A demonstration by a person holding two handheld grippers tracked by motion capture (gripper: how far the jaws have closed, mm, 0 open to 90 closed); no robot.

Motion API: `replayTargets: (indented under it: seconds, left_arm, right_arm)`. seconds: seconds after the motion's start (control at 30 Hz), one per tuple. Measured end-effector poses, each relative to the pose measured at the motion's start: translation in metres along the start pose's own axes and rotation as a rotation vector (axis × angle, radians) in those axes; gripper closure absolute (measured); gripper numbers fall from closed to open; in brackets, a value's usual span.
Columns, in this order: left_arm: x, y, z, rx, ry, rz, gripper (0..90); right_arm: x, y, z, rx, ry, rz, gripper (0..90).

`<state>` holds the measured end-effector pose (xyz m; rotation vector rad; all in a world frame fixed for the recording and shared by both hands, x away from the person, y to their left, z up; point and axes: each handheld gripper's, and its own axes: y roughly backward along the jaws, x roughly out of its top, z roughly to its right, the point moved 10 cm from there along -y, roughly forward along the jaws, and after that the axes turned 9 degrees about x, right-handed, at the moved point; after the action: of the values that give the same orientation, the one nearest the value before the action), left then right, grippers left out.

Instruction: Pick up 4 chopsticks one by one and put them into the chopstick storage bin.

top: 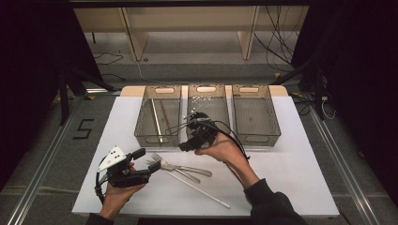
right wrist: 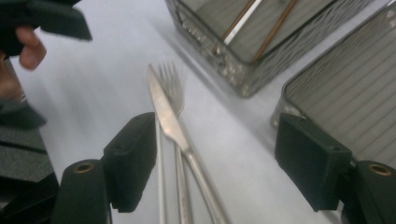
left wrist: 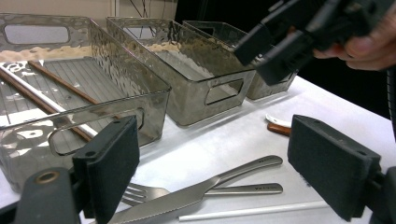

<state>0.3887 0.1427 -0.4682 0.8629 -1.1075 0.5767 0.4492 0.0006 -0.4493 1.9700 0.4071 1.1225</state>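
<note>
1. A white worktop [top: 281,178] carries three clear ribbed plastic bins in a row; the left bin [top: 158,116] holds a white chopstick and a brown one, lying lengthwise.
2. In front of the bins lie a steel table knife [top: 180,166], a steel fork [top: 174,169] and a long white chopstick [top: 199,189] — knife and fork crossing, the chopstick just beside them.
3. The left gripper [top: 148,167], held low at the left, has its jaws wide apart and empty, just beside the fork's tines.
4. The right gripper [top: 185,146] hovers above the cutlery near the middle bin [top: 208,115] — jaws apart, nothing between them.
</note>
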Motion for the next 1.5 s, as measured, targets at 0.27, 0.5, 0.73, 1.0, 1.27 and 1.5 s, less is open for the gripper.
replayTargets:
  seconds: [0.27,0.5,0.73,1.0,1.27,1.5]
  left_arm:
    - [0.0,0.0,0.0,0.001,-0.002,-0.002,16.2]
    - [0.0,0.0,0.0,0.001,-0.003,-0.001,16.2]
    - [-0.001,0.0,0.0,0.002,-0.004,-0.004,16.2]
    - [-0.001,0.0,0.0,0.004,-0.005,-0.004,16.2]
    - [0.0,0.0,0.0,0.002,-0.007,-0.004,16.2]
    - [0.0,0.0,0.0,0.001,-0.008,-0.004,16.2]
  right_arm:
    - [-0.022,0.003,-0.011,-0.012,0.024,-0.026,29.6]
    - [-0.043,-0.004,-0.021,-0.008,0.037,-0.068,29.6]
    - [-0.066,-0.007,-0.029,0.01,0.033,-0.09,29.6]
    - [-0.084,-0.011,-0.038,0.026,0.043,-0.117,28.8]
    - [-0.1,-0.019,-0.044,0.043,0.05,-0.18,33.7]
    - [-0.114,-0.028,-0.042,0.027,0.075,-0.261,44.1]
